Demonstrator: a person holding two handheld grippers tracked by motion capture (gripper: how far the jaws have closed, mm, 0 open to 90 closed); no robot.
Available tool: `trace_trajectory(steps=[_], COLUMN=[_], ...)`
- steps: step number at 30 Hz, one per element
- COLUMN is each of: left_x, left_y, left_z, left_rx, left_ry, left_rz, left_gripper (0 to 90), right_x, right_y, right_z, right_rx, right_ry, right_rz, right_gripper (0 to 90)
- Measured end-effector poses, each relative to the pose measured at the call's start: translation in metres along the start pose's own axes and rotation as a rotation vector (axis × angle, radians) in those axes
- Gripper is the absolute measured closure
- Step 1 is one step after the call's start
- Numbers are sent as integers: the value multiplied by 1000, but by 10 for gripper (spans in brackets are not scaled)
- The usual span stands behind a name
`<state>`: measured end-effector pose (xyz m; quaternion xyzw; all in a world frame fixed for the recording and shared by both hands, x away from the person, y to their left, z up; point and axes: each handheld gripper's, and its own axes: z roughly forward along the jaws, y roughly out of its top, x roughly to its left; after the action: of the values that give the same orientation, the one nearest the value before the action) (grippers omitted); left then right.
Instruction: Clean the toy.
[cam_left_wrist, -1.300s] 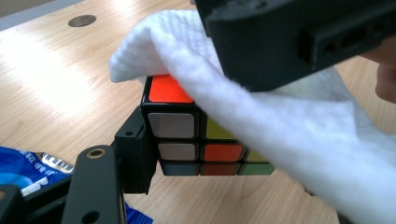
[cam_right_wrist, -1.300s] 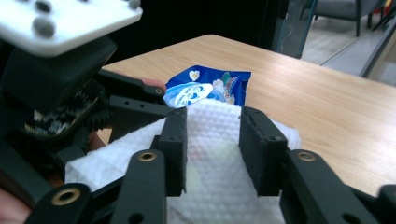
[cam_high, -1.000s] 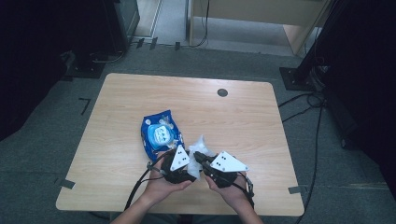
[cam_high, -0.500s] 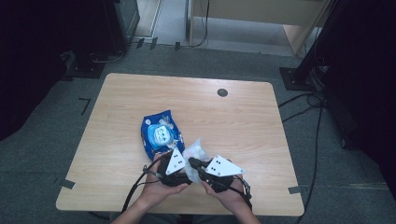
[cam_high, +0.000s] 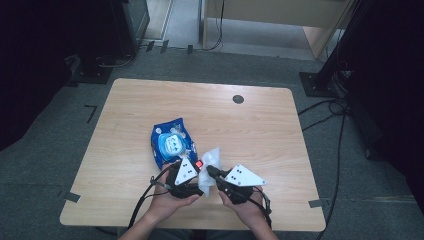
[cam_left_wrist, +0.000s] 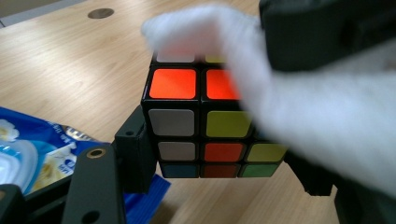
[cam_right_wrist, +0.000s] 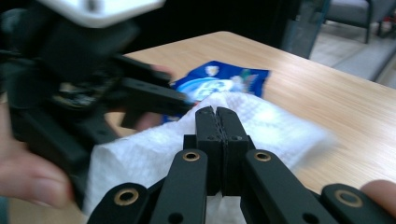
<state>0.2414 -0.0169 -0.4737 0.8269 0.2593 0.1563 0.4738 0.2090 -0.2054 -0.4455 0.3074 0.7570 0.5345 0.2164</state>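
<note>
Puzzle cube (cam_left_wrist: 201, 123) clamped in left tool (cam_high: 192, 181); wet wipe (cam_right_wrist: 154, 140) pinched in fully closed right tool (cam_right_wrist: 222, 116), pressed against cube's right face.

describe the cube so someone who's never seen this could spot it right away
On the wooden table, near the front edge beside the blue wipes packet, the left gripper clamps a black-framed puzzle cube. Its orange, white and yellow-green stickers set it apart from the plain white tissue against it.

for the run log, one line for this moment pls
left gripper: shut on cube | right gripper: shut on wipe, rubbing cube | wipes pack: on table
</note>
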Motion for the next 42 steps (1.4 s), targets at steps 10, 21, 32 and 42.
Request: trace_trajectory(steps=[10, 21, 32, 42], left_x=[-3, -5, 4, -5], left_y=[1, 2, 3, 3], left_z=[-1, -1, -5, -3], left_rx=[-6, -1, -18, -6], left_ry=[-4, -28, -6, -17], left_rz=[11, 11, -5, 27], left_gripper=[345, 345, 345, 345], right_x=[-10, 8, -12, 7], right_y=[0, 1, -1, 0], right_z=[1, 3, -2, 1], right_rx=[-11, -20, -34, -40], right_ry=[-93, -13, -106, -25], right_rz=[48, -12, 53, -18], right_gripper=[899, 900, 900, 900])
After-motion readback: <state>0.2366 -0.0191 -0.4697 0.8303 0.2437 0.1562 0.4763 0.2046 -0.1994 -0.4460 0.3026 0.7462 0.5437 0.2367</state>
